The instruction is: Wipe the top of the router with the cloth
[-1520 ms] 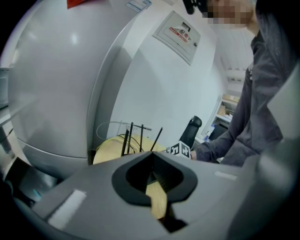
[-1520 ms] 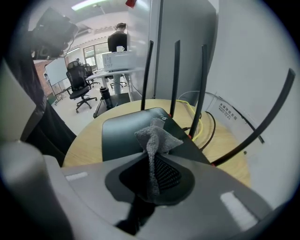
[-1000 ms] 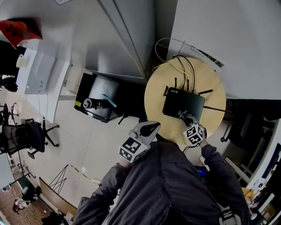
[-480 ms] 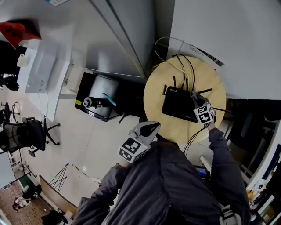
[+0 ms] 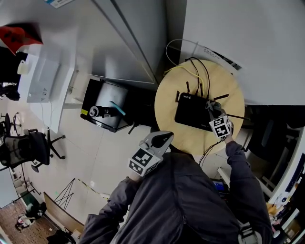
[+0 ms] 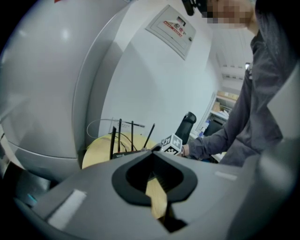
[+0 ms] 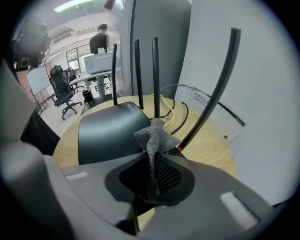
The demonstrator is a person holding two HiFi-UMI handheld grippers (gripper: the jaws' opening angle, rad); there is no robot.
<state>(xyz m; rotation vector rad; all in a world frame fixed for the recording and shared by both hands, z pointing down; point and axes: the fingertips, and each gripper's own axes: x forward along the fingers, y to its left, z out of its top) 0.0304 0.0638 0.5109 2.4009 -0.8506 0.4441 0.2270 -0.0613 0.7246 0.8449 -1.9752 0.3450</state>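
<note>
At the right end of the router [image 5: 193, 112], the right claw [image 7: 152, 176] is pinching the grey cloth [image 7: 154, 136] for wiping — the left claw [image 6: 157, 192] is idling closed, empty.

You have soft, even indoor light with faint shadows; a ceiling strip [image 7: 70, 5] glares. Both gripper views bend hard at the edges, and the left tool [image 6: 157, 201] and right tool [image 7: 152, 173] blur near the lens.
</note>
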